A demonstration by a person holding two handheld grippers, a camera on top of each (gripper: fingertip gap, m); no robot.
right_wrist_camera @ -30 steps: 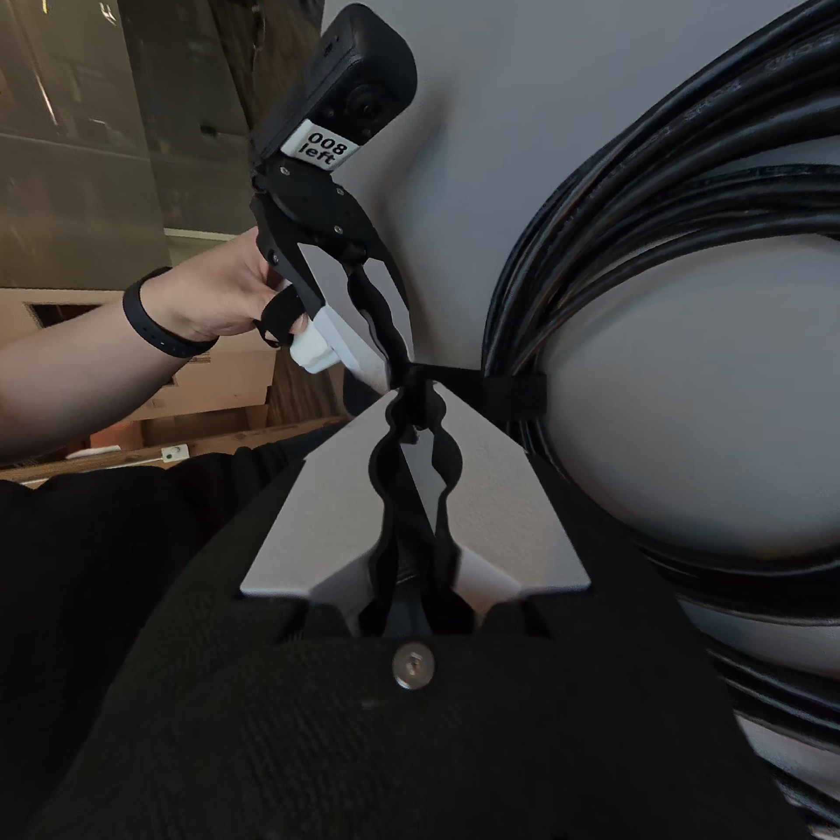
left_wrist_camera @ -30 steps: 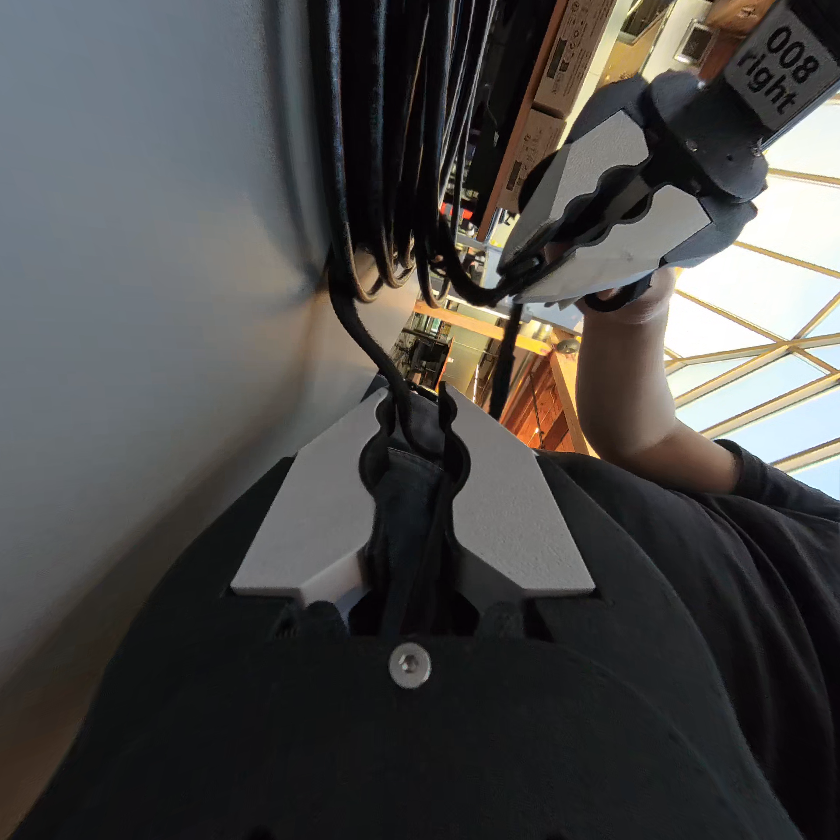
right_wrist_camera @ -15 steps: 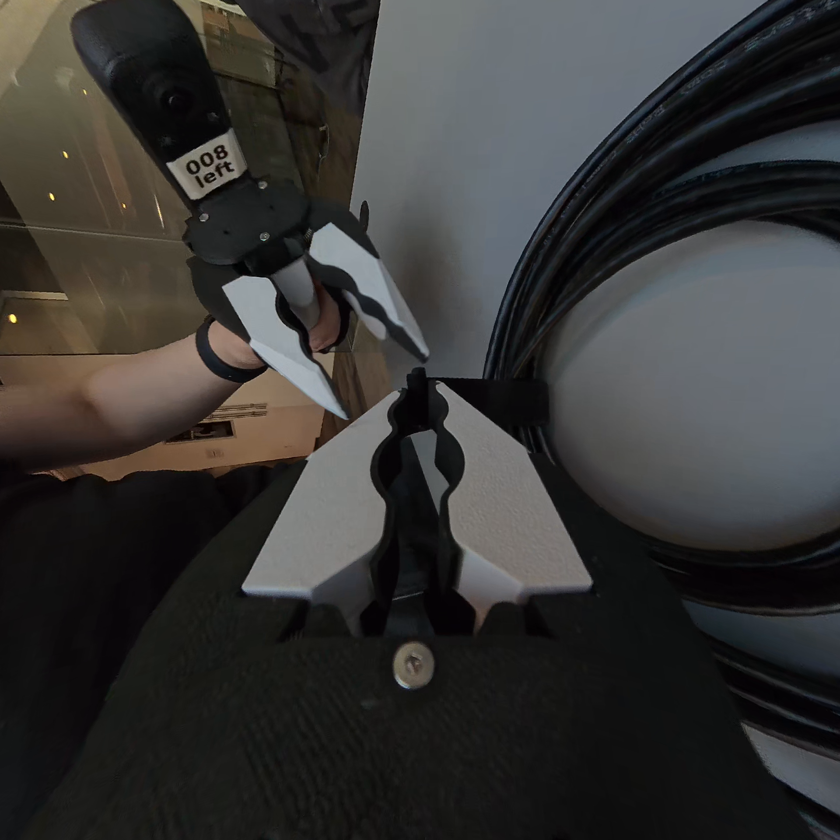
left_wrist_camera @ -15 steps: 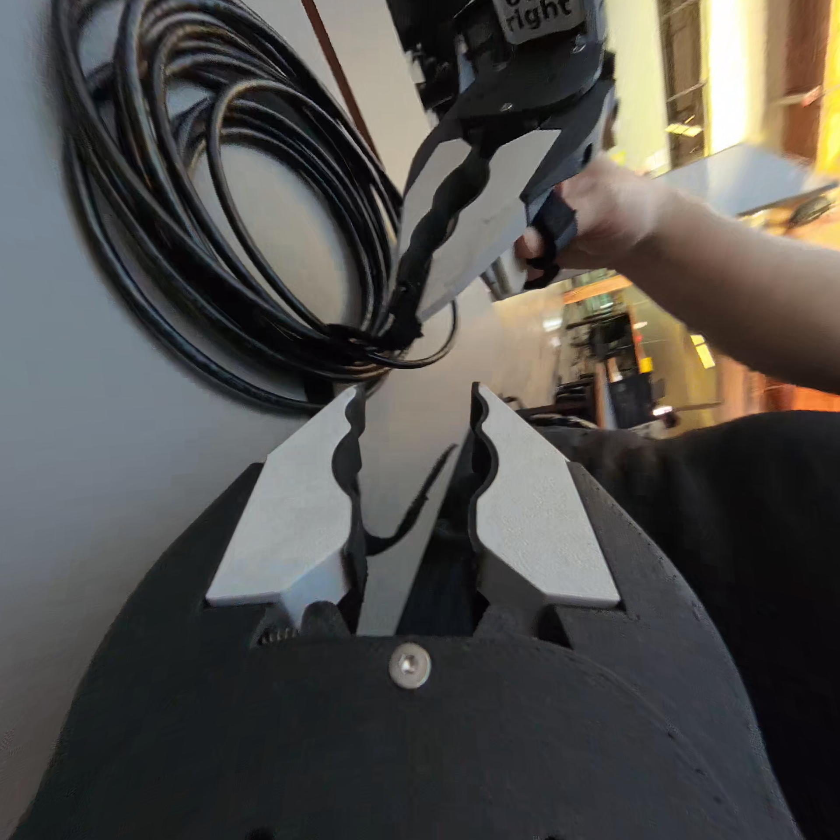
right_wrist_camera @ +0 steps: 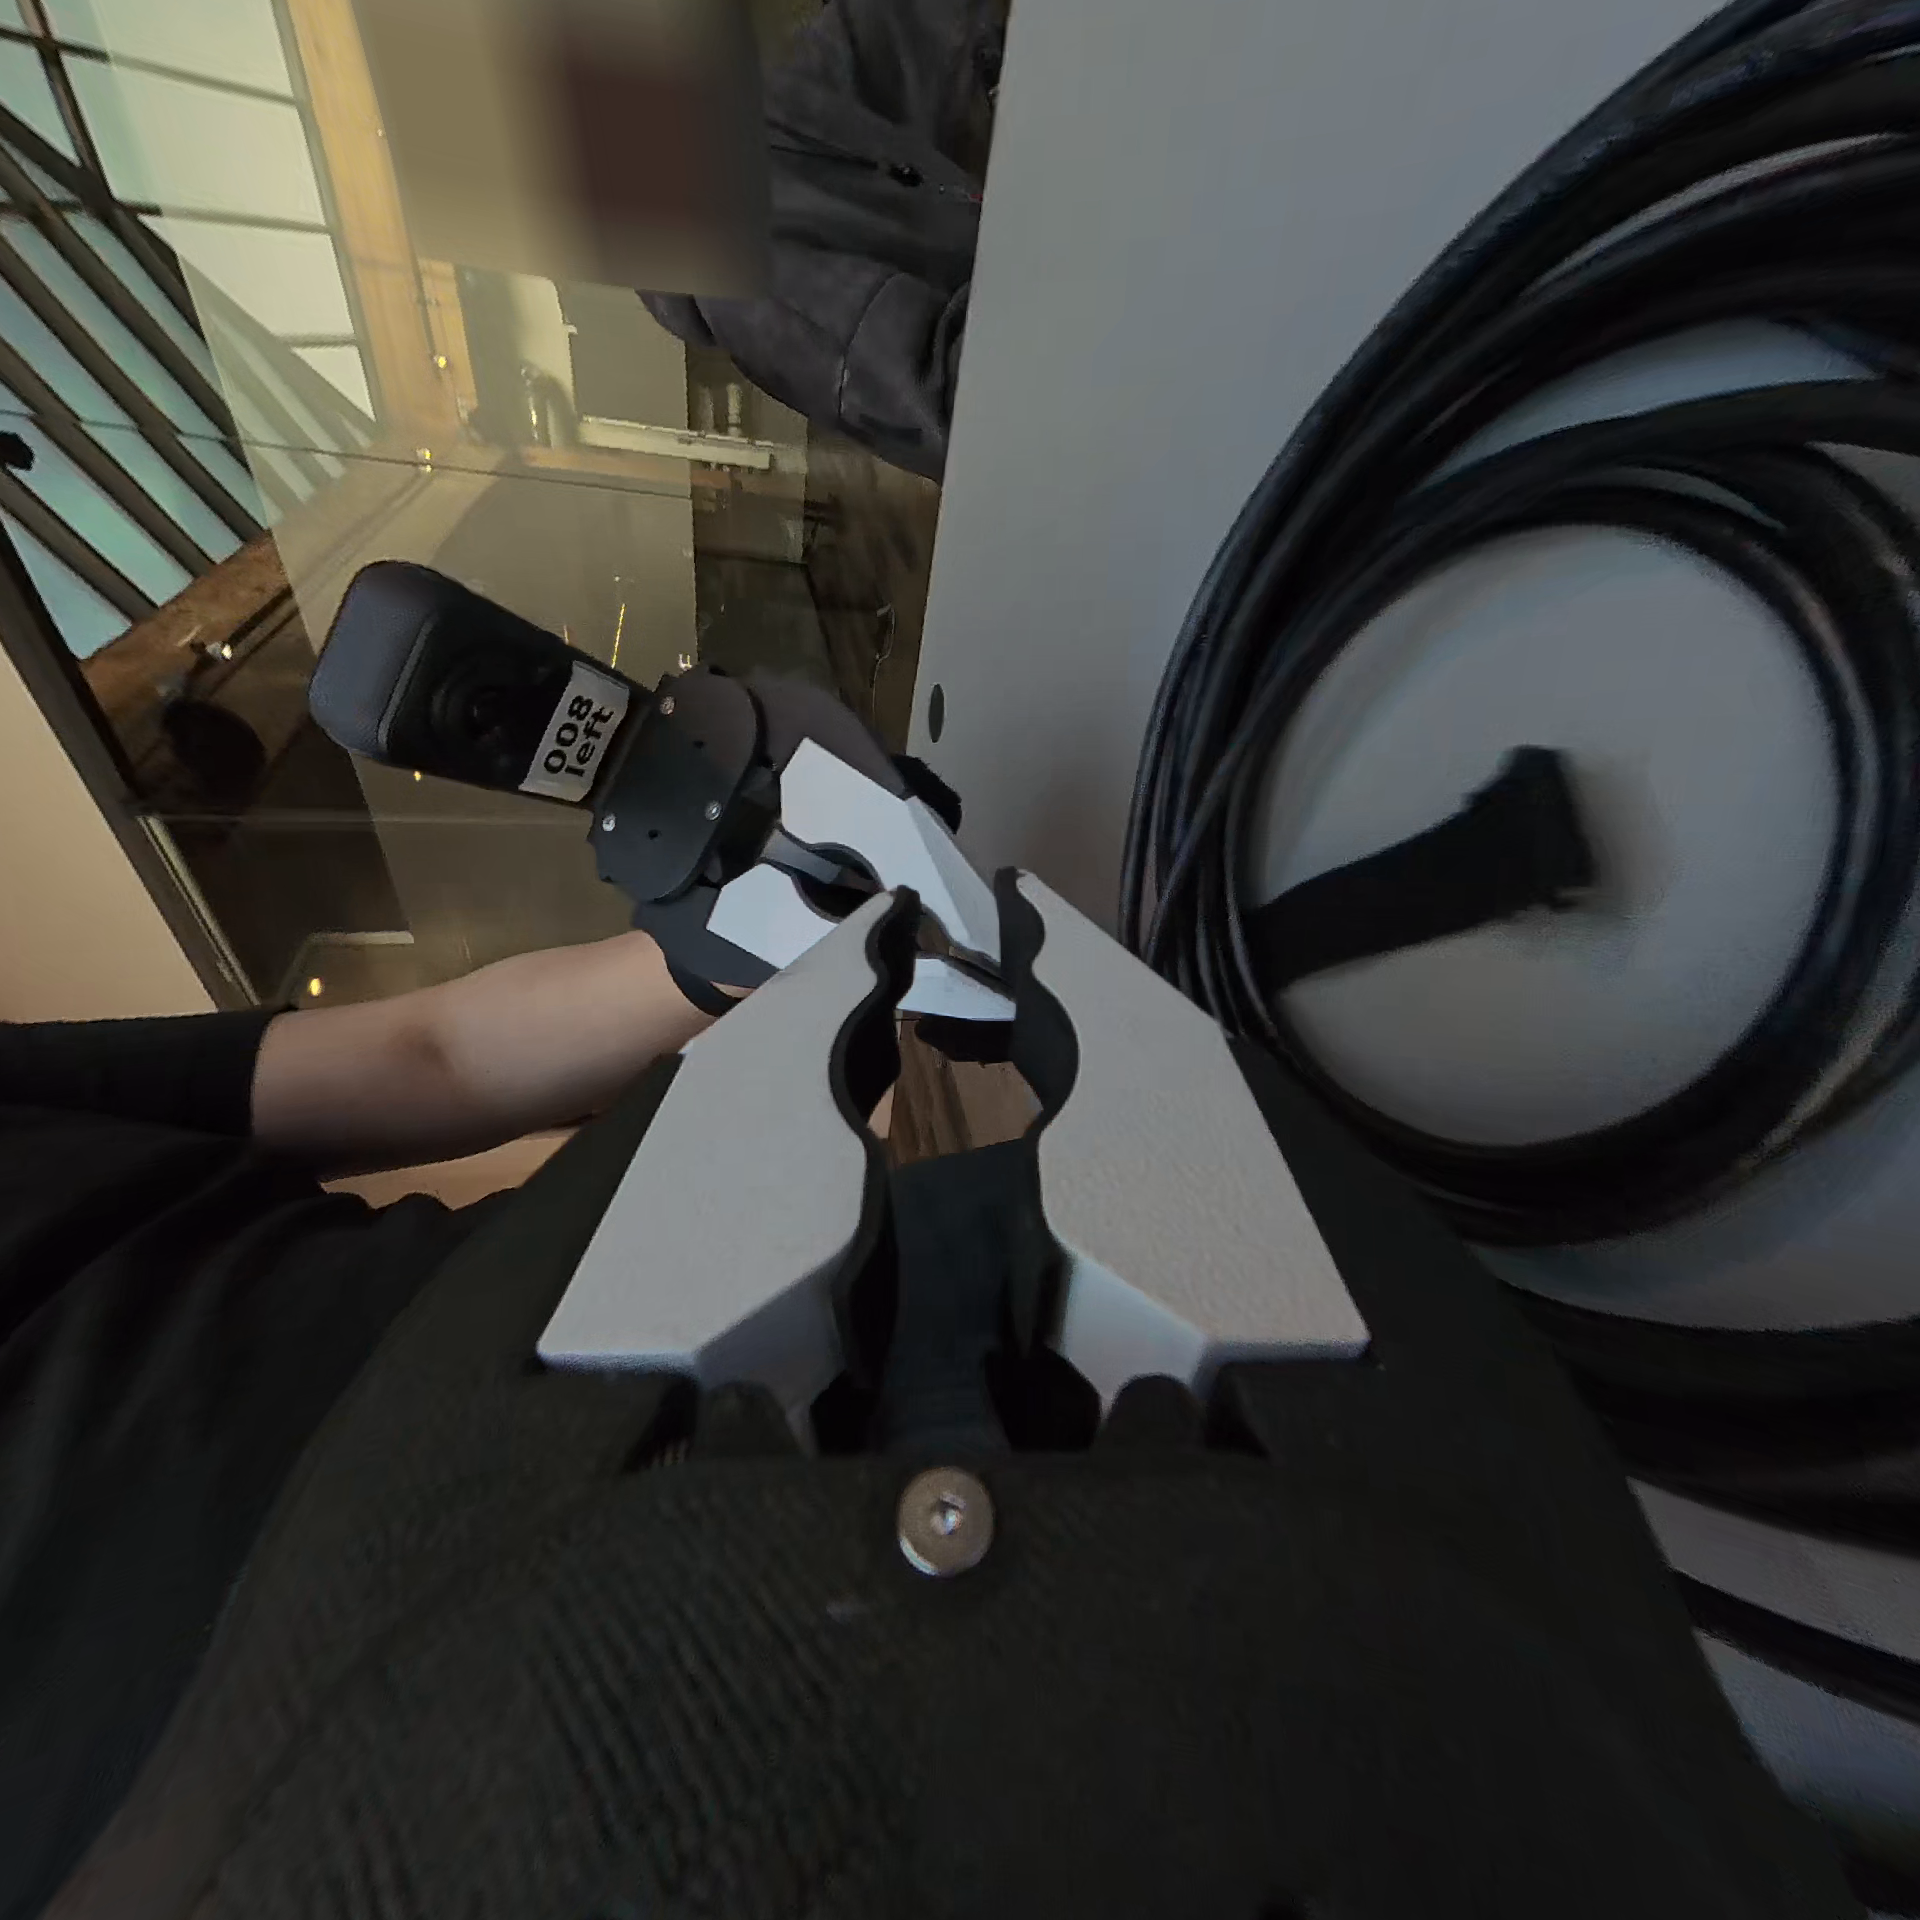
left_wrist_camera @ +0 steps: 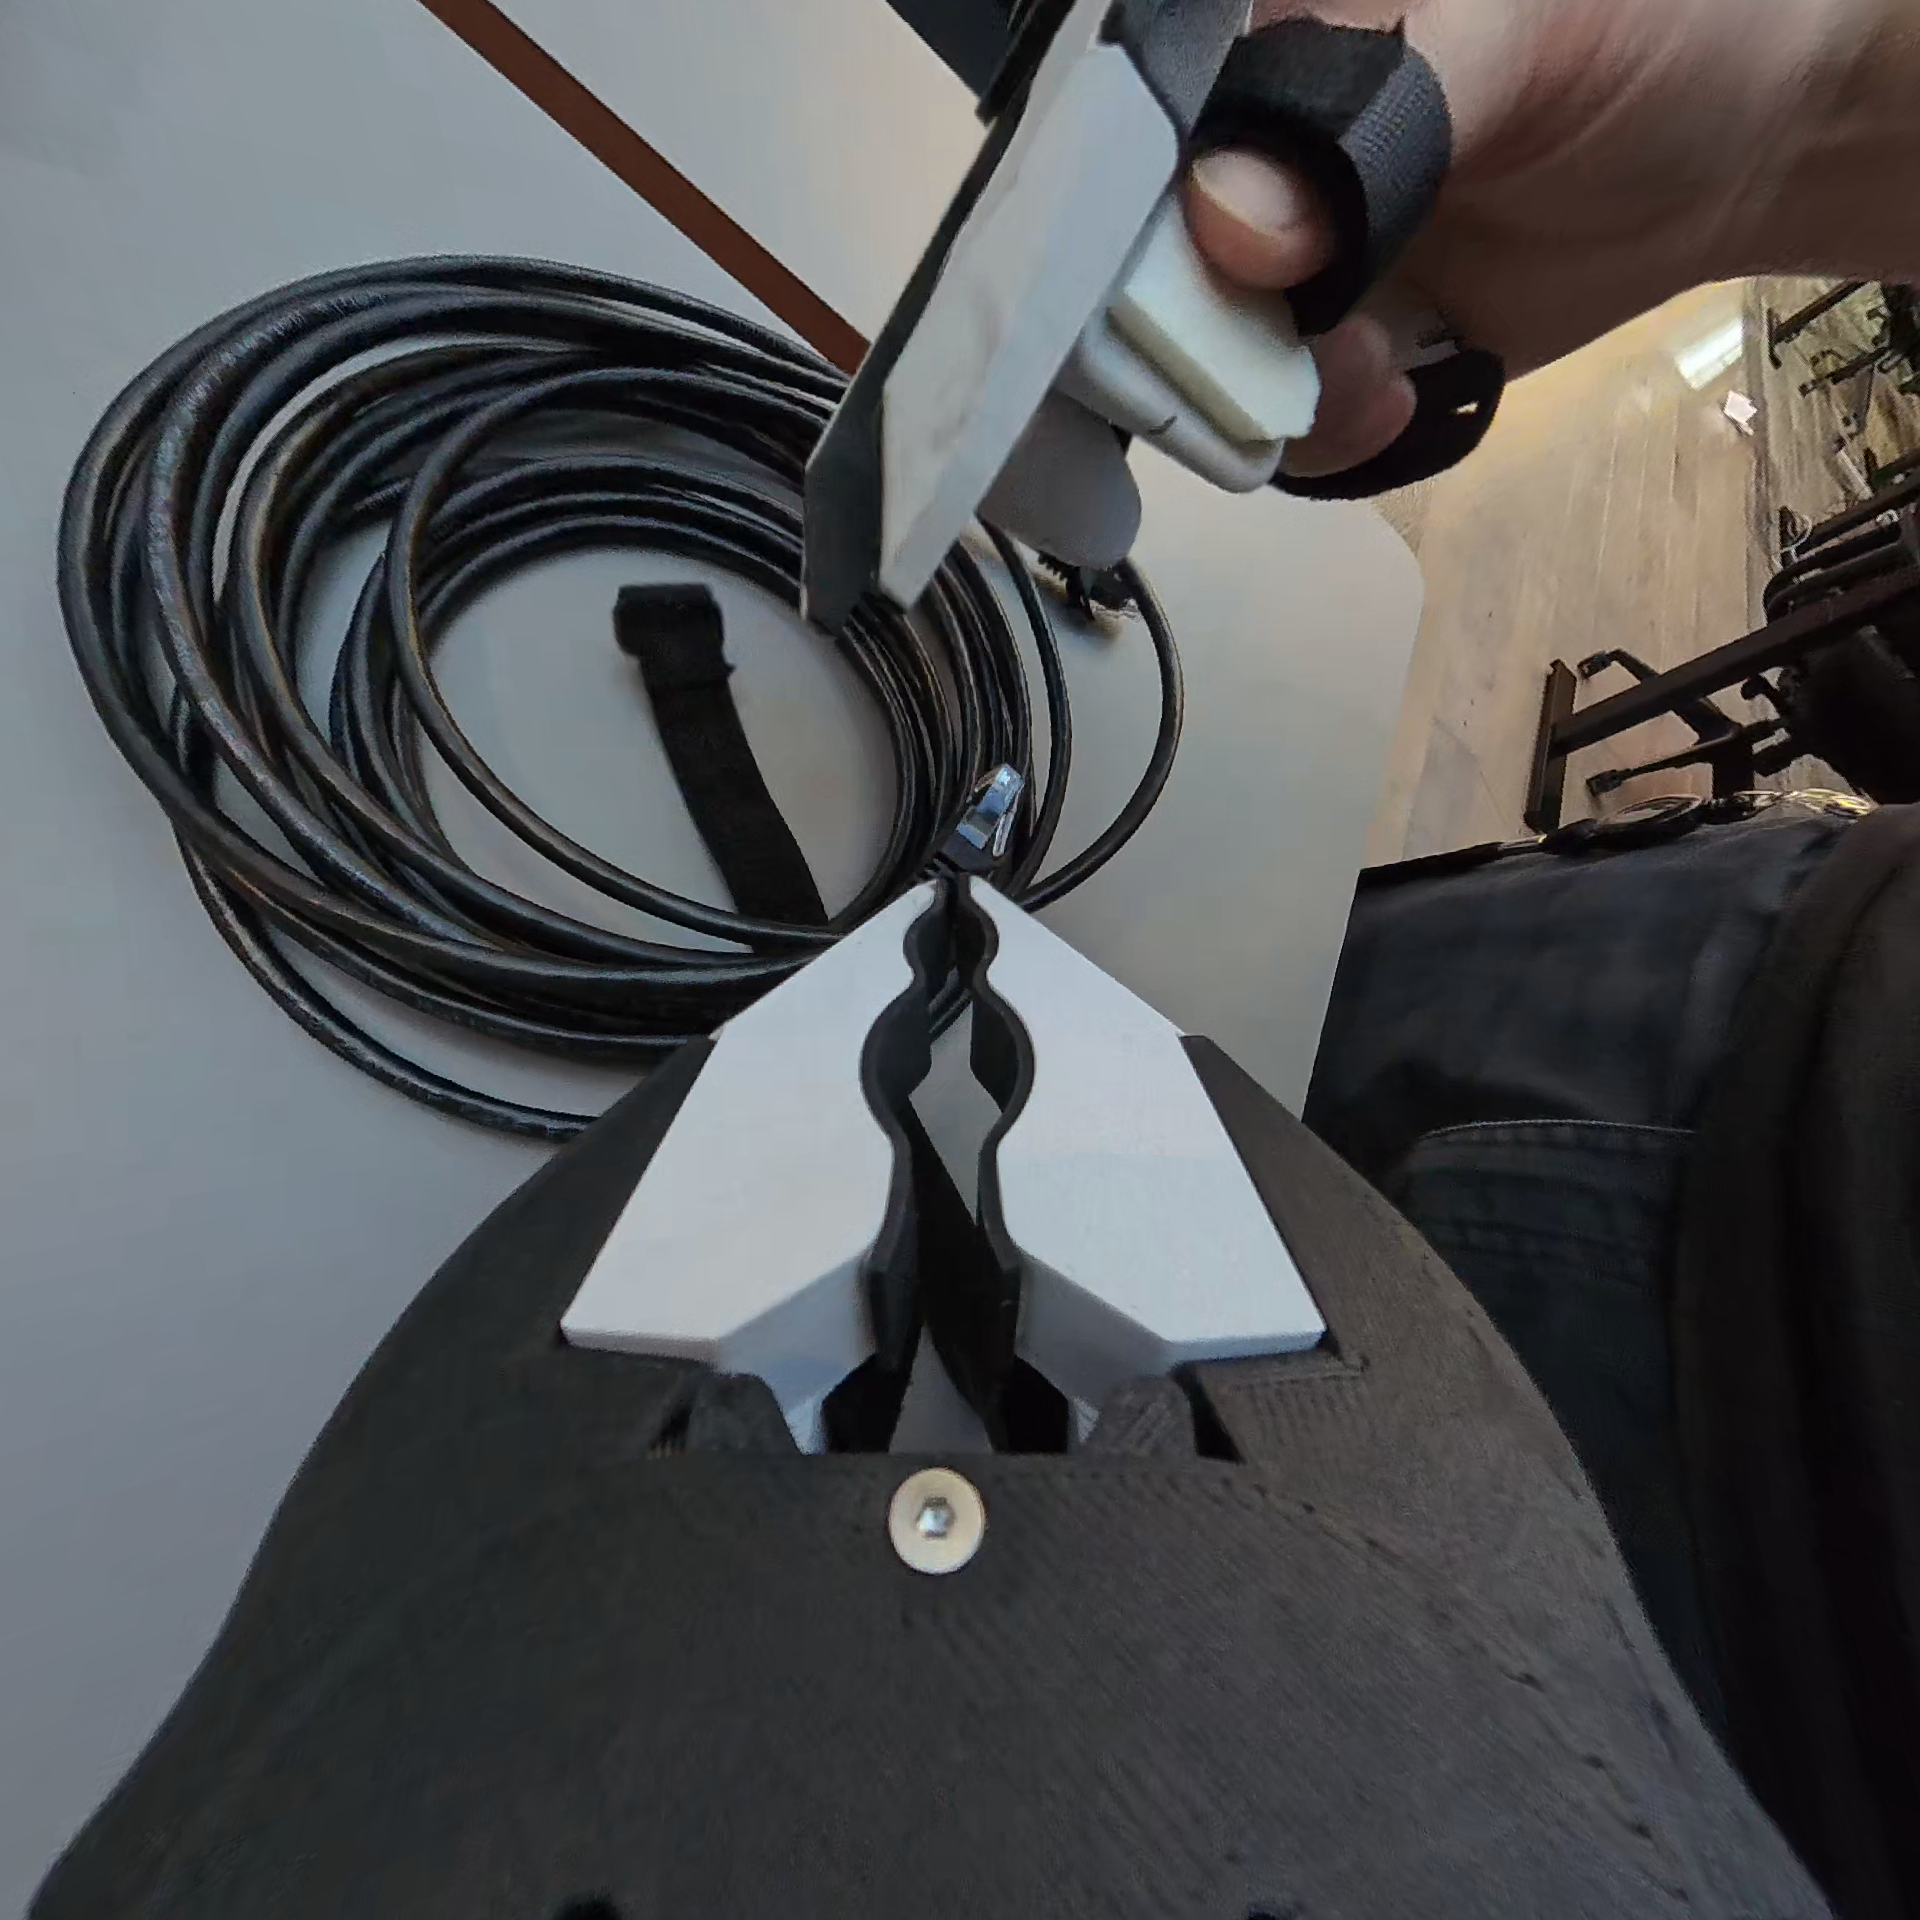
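In the left wrist view, the left gripper (left_wrist_camera: 958,896) has its jaws together at the tips, clamped on a thin black cable end just below its metal plug (left_wrist_camera: 989,823). The coiled black cable (left_wrist_camera: 312,727) lies on the white table (left_wrist_camera: 208,1247), left of centre, with a black strap (left_wrist_camera: 717,769) inside the coil. The right gripper (right_wrist_camera: 951,904) has its jaws slightly apart and holds nothing; in the left wrist view its tips touch the upper right of the coil.
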